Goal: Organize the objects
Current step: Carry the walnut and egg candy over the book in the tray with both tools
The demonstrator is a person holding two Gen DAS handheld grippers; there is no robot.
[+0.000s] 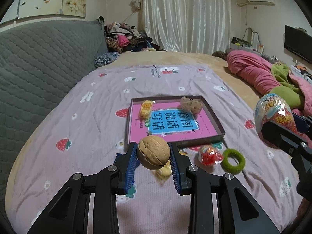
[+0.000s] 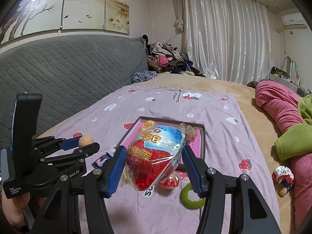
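Note:
My left gripper [image 1: 153, 156] is shut on a tan walnut [image 1: 153, 152], lifted above the lilac strawberry sheet. My right gripper [image 2: 154, 159] is shut on a large red-and-blue wrapped toy egg [image 2: 156, 154], also held in the air; the same egg [image 1: 275, 117] shows at the right edge of the left wrist view. Ahead of both lies a shallow dark box [image 1: 214, 115] with a pink book inside, plus a yellow packet [image 1: 146, 108] and a brown cookie-like item [image 1: 190, 103]. The left gripper with the walnut [image 2: 85, 140] appears at the left of the right wrist view.
Near the box's front lie a small red wrapped egg [image 1: 209, 155], a green ring [image 1: 234, 160] and a yellow item [image 1: 164, 171] partly under the walnut. A blue wrapper [image 2: 101, 160], a small doll [image 2: 282, 177], pink and green blankets [image 2: 282, 105] and the grey headboard [image 2: 68, 68] surround the sheet.

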